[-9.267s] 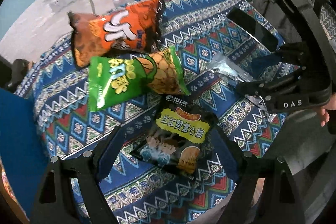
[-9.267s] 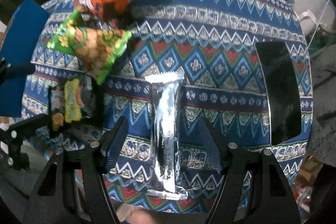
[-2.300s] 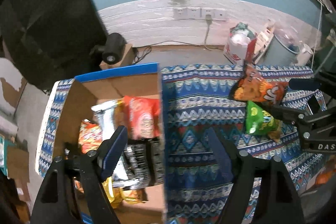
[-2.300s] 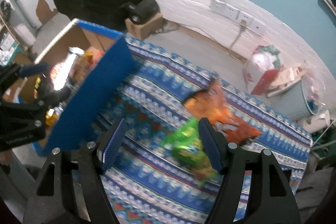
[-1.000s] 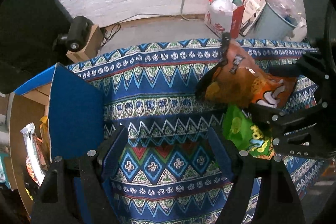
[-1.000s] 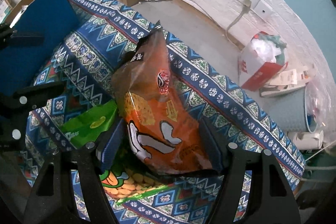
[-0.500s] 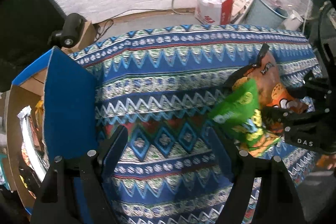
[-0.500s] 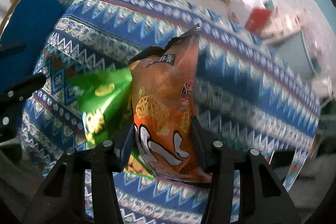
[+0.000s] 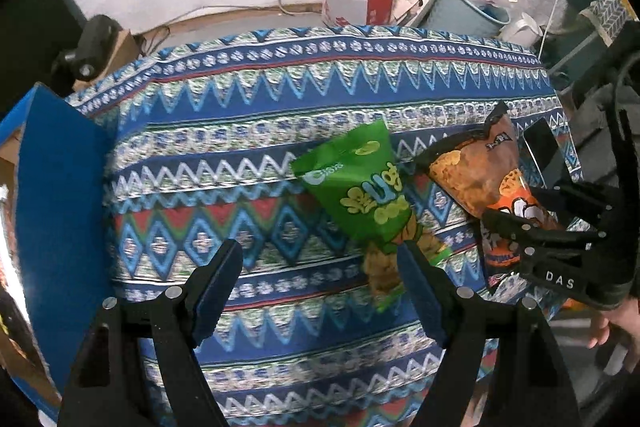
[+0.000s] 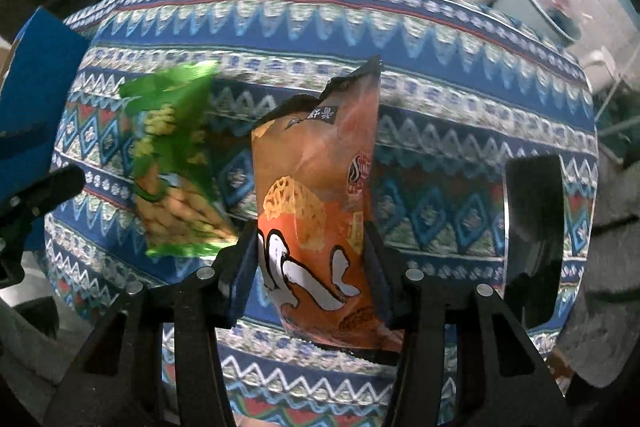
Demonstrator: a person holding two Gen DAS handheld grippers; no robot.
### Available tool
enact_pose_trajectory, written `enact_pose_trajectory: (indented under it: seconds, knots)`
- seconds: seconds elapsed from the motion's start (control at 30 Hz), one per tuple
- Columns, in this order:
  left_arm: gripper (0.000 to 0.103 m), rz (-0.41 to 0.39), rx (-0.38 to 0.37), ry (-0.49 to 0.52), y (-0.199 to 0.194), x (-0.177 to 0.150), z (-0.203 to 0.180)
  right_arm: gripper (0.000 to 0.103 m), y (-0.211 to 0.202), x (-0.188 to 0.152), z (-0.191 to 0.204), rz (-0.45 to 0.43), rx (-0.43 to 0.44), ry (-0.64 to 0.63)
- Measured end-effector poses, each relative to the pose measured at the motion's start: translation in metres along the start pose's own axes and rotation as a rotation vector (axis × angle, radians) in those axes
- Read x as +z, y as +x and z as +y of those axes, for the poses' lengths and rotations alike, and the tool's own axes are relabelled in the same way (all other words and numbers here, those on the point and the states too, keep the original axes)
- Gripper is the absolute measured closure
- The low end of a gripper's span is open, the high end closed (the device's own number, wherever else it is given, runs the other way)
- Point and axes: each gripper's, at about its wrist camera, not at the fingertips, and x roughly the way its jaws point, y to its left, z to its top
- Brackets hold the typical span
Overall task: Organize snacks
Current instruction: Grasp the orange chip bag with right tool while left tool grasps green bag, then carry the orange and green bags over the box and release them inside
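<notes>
Right wrist view: the right gripper [image 10: 310, 267] has its two fingers pressed against the sides of the orange snack bag [image 10: 316, 203], pinching it near the bottom end; the bag stands tall between the fingers, its torn dark top edge pointing to the far side of the patterned tablecloth [image 10: 420, 39]. The green snack bag [image 10: 176, 163] lies just left of it on the cloth, blurred here, so its exact lie is better read from the left wrist view. There the left gripper [image 9: 320, 267] is spread wide with nothing between its fingers; the green snack bag [image 9: 368, 203] lies on the cloth with its near end right beside the right-hand finger. The blue box flap [image 9: 60, 211] stands at the far left of the table, and the box behind it looks like the place for the snacks. Judgement: the step in hand is collecting the last two bags. To do it well, the left gripper should shift right until the green bag's near end sits squarely between the fingers, then close on the flat seam rather than the puffed middle. The right grip looks low on a tall, air-filled bag, so it may swing; carry it slowly and clear the flap's top edge. A dark phone [image 10: 532, 239] lies at the right, well apart.
</notes>
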Motion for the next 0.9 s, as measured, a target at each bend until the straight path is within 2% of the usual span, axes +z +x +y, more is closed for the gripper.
enact_pose_trajectory:
  seconds: [0.1,0.27,0.43,0.73,0.8,0.83,0.87,0.9]
  knots:
    - [0.022,0.013,-0.017,-0.028,0.011,0.005,-0.009,0.053,-0.001,-0.005,-0.011,-0.019,0.011,0.011]
    - [0.022,0.037,-0.058,-0.092,0.028,0.016,-0.023,0.041,0.004,-0.01,-0.022,-0.021,0.035,-0.002]
    - [0.021,0.044,-0.042,-0.101,0.043,0.025,-0.036,0.035,0.012,-0.016,-0.023,-0.022,0.05,0.003]
    - [0.02,0.073,0.009,-0.013,0.072,0.023,-0.054,0.035,0.017,-0.023,-0.034,-0.048,0.022,-0.024]
    - [0.036,0.076,0.019,0.01,0.076,0.02,-0.056,0.039,0.02,-0.021,-0.031,-0.044,0.011,-0.042]
    - [0.047,0.082,0.019,0.019,0.077,0.017,-0.056,0.047,0.021,-0.021,-0.03,-0.045,0.009,-0.052]
    - [0.06,0.084,0.009,0.024,0.078,0.016,-0.056,0.049,0.02,-0.021,-0.028,-0.051,-0.002,-0.06]
    - [0.065,0.084,0.003,0.025,0.078,0.013,-0.055,0.051,0.02,-0.021,-0.025,-0.057,-0.013,-0.069]
